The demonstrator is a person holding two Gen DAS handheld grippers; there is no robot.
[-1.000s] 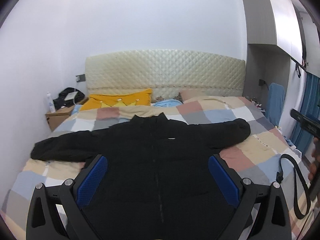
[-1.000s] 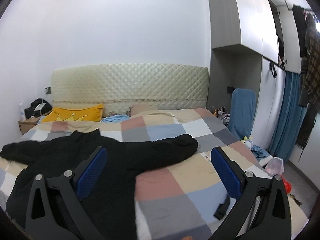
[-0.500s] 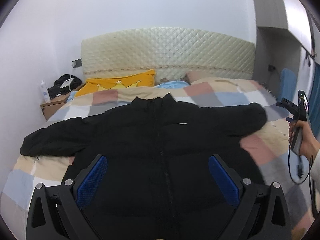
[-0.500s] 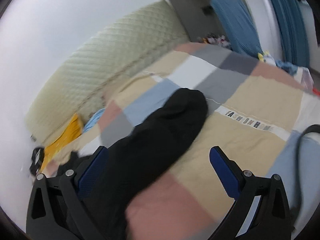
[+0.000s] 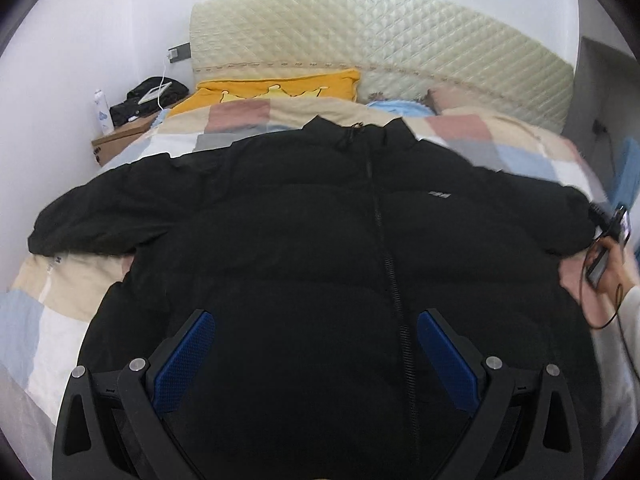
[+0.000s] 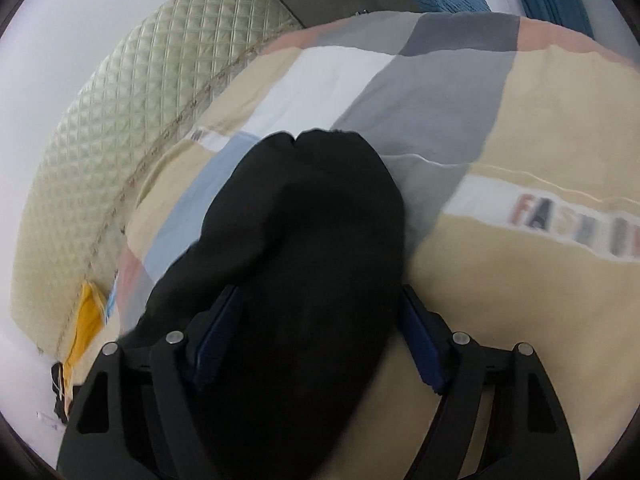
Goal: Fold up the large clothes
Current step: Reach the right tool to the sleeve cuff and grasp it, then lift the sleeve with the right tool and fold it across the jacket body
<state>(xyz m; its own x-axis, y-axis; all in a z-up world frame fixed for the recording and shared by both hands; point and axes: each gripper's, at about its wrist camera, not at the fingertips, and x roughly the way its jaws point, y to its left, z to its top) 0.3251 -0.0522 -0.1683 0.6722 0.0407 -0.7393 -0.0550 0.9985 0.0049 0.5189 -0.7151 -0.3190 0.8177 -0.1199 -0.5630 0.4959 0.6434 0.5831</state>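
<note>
My black jacket (image 5: 320,240) lies spread flat on the bed (image 5: 48,304).
Left view: my left hand-held gripper (image 5: 316,360) hovers above its front, jaws apart. Right view: my right hand-held gripper (image 6: 320,336) straddles the sleeve (image 6: 312,216), jaws just closing, grip unclear.

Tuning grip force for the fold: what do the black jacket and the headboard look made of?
Black jacket: looks like padded synthetic shell, matte; puffy horizontal quilt bands and a zip down the front. The right gripper straddles its thick sleeve.
Headboard: probably faux leather or vinyl, cream; diamond quilting with a slight sheen.
</note>
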